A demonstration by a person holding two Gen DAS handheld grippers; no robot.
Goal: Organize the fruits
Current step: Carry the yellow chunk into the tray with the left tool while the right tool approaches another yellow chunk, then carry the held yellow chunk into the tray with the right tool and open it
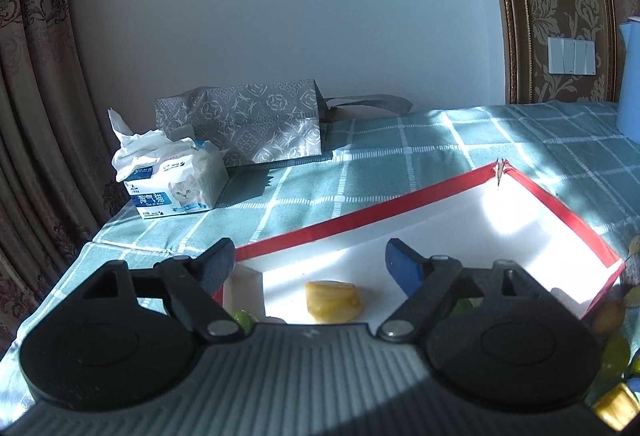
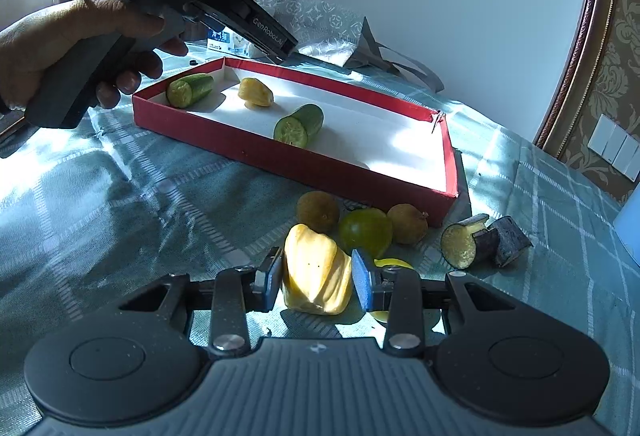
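A shallow red box with a white floor (image 2: 304, 160) (image 1: 360, 216) lies on the checked cloth. In it are two cucumber halves (image 2: 190, 89) (image 2: 299, 125) and a yellow fruit piece (image 2: 256, 92) (image 1: 333, 301). My left gripper (image 1: 310, 268) is open and empty, hovering over the box's near end above that yellow piece. My right gripper (image 2: 316, 280) is shut on a larger yellow fruit piece (image 2: 316, 276) just above the cloth, in front of the box. Beside it lie two brown kiwis (image 2: 318, 211) (image 2: 407, 223), a green round fruit (image 2: 366, 230) and eggplant pieces (image 2: 484, 240).
A tissue pack (image 1: 176, 180) and a grey patterned bag (image 1: 248, 124) stand at the back by the wall. A light blue object (image 1: 630, 76) is at the far right. A hand (image 2: 60, 48) holds the left gripper over the box's left end.
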